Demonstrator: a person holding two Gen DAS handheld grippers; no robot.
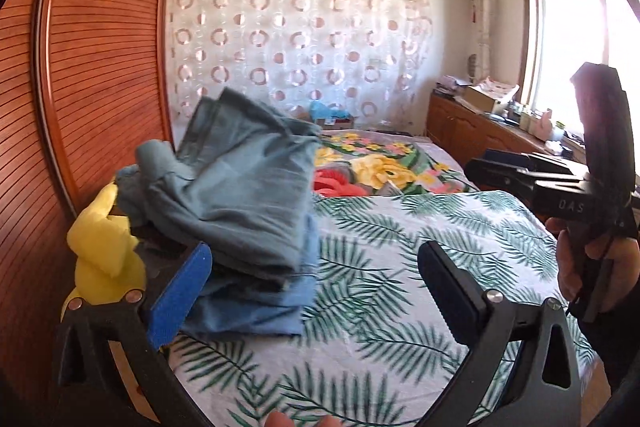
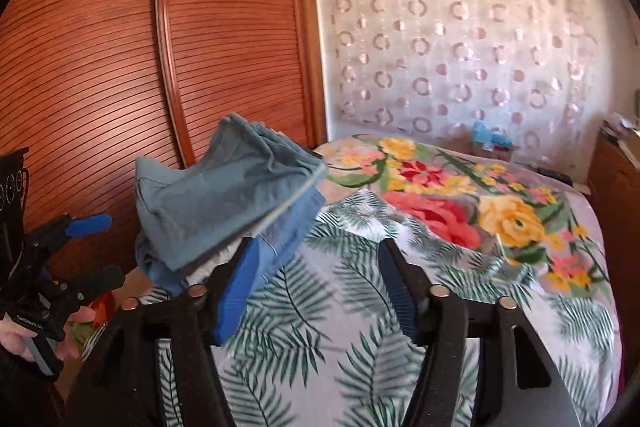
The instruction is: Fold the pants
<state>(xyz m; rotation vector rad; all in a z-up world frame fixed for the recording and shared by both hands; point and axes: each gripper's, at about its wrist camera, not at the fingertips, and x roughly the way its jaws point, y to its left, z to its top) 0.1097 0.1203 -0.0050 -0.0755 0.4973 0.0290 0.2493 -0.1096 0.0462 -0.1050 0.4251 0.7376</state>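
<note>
The pants (image 1: 240, 203) are blue-grey and lie folded in a thick, uneven stack at the near left part of the bed; they also show in the right wrist view (image 2: 228, 203). My left gripper (image 1: 316, 287) is open, its blue-padded left finger (image 1: 176, 299) beside the stack's near edge, holding nothing. My right gripper (image 2: 316, 287) is open and empty, its left finger (image 2: 236, 299) just in front of the stack. Each gripper shows in the other's view: the right one (image 1: 520, 171) at the right, the left one (image 2: 92, 247) at the left.
The bed has a leaf-print sheet (image 1: 400, 267) near me and a floral blanket (image 2: 460, 195) behind. A yellow soft object (image 1: 104, 247) sits left of the pants. A wooden louvred wardrobe (image 2: 160, 67) stands on the left, a cabinet (image 1: 480, 123) under the window on the right.
</note>
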